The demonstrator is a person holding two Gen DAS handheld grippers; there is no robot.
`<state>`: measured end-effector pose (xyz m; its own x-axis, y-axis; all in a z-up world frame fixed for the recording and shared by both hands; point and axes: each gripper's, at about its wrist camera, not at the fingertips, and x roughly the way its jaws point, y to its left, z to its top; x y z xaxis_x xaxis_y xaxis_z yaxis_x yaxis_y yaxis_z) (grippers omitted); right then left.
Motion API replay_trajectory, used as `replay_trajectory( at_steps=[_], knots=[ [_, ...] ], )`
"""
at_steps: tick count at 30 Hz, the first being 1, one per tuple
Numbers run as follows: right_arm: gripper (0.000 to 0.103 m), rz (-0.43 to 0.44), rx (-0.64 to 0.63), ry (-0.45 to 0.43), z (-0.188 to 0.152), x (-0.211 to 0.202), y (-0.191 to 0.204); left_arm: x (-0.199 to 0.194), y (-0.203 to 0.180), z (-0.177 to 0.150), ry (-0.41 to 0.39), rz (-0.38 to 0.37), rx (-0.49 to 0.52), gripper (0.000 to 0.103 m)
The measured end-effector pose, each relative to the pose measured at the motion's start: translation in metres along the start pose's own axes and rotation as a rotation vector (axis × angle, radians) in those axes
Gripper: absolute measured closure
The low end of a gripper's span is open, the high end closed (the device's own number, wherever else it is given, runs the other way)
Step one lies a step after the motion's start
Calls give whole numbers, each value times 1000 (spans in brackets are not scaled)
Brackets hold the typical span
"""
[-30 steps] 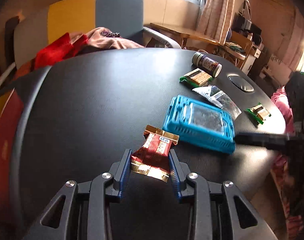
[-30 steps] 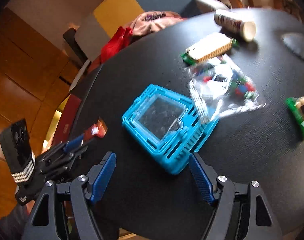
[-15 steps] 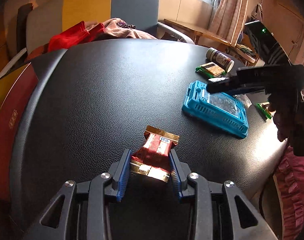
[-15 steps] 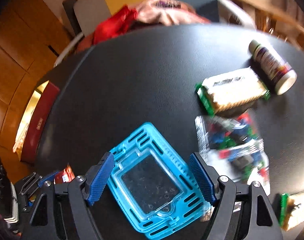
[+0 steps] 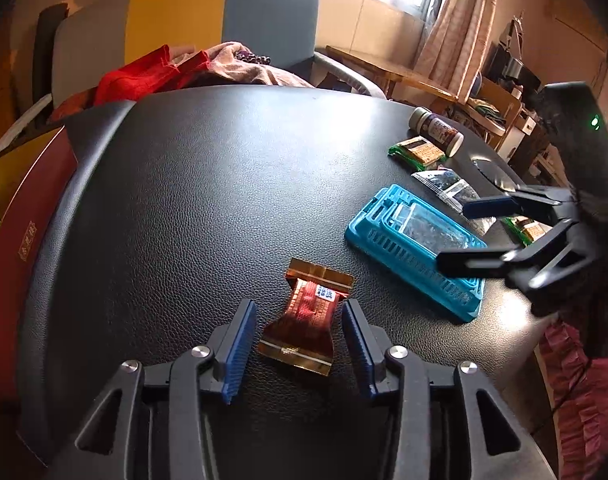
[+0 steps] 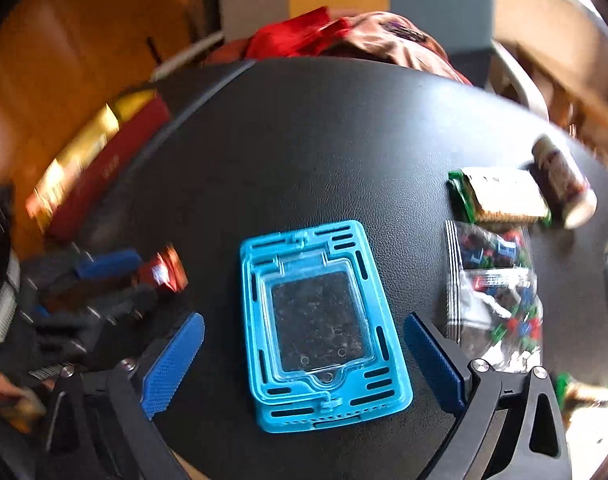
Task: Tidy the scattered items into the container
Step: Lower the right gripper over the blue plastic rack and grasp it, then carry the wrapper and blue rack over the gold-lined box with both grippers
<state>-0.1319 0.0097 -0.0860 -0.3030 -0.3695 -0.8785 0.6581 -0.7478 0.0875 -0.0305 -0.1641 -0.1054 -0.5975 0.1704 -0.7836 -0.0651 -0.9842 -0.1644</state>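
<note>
left tool (image 5: 297, 338) spread wide, red-gold snack packet (image 5: 307, 316) flat on bench (image 5: 207, 200) between its fingers, long axis along them | right tool (image 6: 299, 360) wide, straddling blue container (image 6: 324, 320), long axis along fingers, lid closed | left nearer packet

The table (image 5: 207, 184) has a matt black, pebbled leather-like skin; the blue container (image 6: 324, 320) is smooth plastic with a clear scuffed window; the red-gold wrapper (image 5: 306, 322) is glossy foil; the gripper pads (image 5: 239, 346) are ribbed blue rubber-like plastic
</note>
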Motion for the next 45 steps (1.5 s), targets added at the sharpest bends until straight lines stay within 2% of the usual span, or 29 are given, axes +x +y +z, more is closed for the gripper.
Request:
replay_trajectory(
  at_steps=[4,8,12,14,19,29,37,42,45],
  knots=[
    [2,-58,-60,45,11,15,2,2,-5,-2,7,15,21,58],
    [8,-67,-46,74,12,22,-4,8,-6,-1,23,33,37,58],
    [16,-49,-32,56,12,19,-7,11,-5,1,21,32,40,59],
    [17,-43,-27,48,12,19,-7,11,-5,1,20,34,38,67],
    [18,-72,-8,22,14,19,-2,8,-3,-2,6,31,28,69],
    [18,-41,133,-76,14,0,-13,-9,9,-3,-40,14,-35,69],
    [18,9,158,-130,21,7,28,-33,26,-4,-89,75,-79,69],
    [18,43,166,-172,23,-3,55,-60,44,-1,-150,128,-130,69],
    [18,71,144,-198,40,-7,73,-79,61,1,-185,174,-171,69]
  ],
)
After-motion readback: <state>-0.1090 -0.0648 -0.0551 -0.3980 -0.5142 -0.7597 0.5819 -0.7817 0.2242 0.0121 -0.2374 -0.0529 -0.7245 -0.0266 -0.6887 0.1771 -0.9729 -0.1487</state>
